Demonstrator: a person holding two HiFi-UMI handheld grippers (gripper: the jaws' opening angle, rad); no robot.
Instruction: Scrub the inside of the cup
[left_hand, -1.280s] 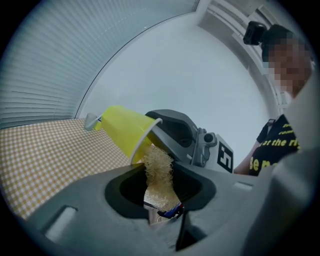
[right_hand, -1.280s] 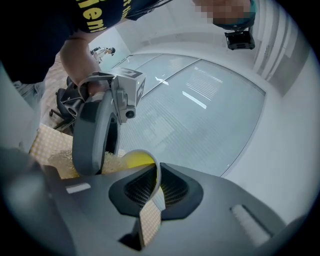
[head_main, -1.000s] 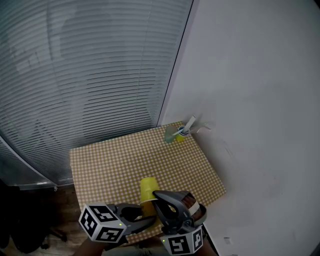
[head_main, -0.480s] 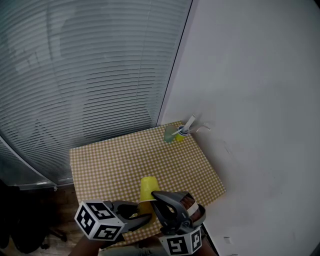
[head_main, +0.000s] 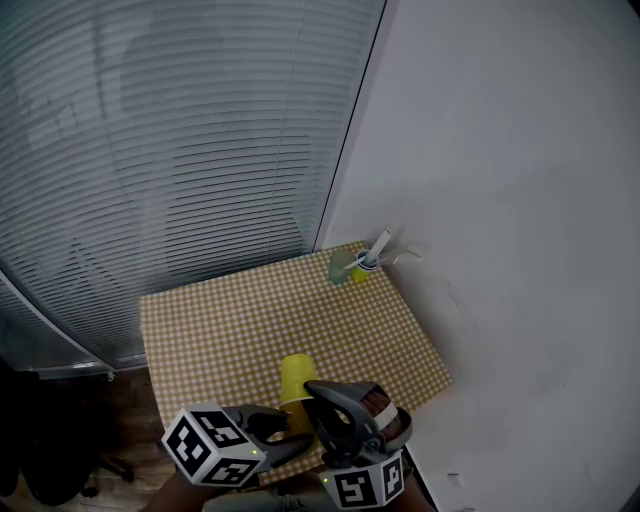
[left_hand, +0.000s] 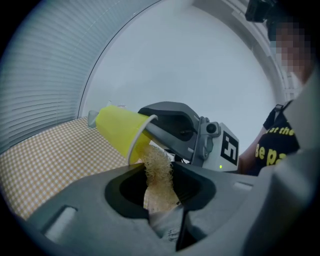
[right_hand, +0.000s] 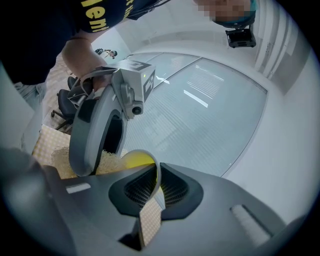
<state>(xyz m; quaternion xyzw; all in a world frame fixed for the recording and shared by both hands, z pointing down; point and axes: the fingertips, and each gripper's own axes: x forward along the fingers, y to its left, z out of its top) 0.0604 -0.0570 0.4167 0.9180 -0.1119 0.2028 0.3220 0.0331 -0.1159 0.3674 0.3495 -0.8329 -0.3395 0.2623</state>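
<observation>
Checked cloth covers the small tabletop (head_main: 250, 320), which sits against slatted blinds at the upper left of the head view and a plain white wall on the right. At its far corner stands a green cup (head_main: 342, 268) with a white-handled tool (head_main: 378, 247) beside it, well apart from the work.

Low in the frame, above the near edge of the tabletop, the right gripper (right_hand: 156, 186) holds the yellow cup (head_main: 296, 378) off the surface, tipped on its side with the mouth toward me. Its fingers are pressed almost together on the thin wall at the rim, one inside the cup and one outside. The left gripper (left_hand: 159, 172) has its fingers partly spread and pinching a tan fibrous scrub pad (left_hand: 157, 161), whose free end reaches up to the cup's mouth and touches the lower rim. How deep it sits inside I cannot tell from either gripper view.

I read this as the scrubbing step itself, with the pad at the opening rather than down at the base. Next I would push the pad further in and sweep it round the inner wall and bottom, rolling my left wrist as I go. The right grip must hold steady against that push; the wall looks thin, so I expect it could flex or slip if I lean too hard.
</observation>
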